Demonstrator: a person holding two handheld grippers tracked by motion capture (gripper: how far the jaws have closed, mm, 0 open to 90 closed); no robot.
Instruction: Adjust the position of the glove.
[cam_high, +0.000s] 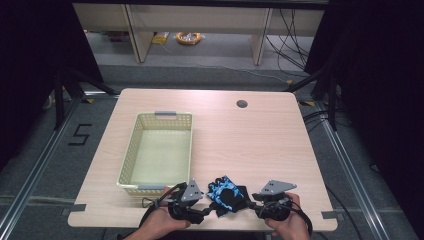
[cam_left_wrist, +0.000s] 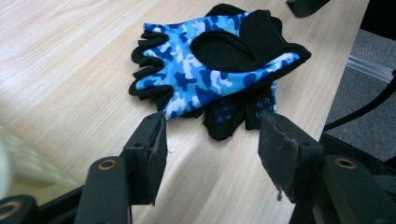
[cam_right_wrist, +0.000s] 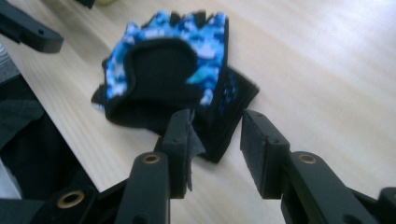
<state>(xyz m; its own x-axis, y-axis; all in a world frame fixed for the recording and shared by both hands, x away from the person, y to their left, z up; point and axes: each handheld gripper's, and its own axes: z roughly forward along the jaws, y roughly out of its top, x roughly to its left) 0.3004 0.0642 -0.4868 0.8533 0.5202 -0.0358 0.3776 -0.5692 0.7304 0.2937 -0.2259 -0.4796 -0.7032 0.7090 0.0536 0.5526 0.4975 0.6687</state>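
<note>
Both grippers' fingers spread, gloves (cam_left_wrist: 215, 70) just ahead of left fingers (cam_left_wrist: 149, 149); stacked pair, pinch might lift only top one.

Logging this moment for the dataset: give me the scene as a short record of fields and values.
surface: pale wood-grain table
item in hand's reach: blue camouflage and black fingerless fabric gloves, stacked near the table's front edge
container: cream perforated plastic basket, holding nothing, left of the gloves
left hand-held gripper: jaws open, pointed at the gloves, not closed on them
right hand-held gripper: jaws open, astride the edge of the gloves
other: round cable hole at far side
</note>
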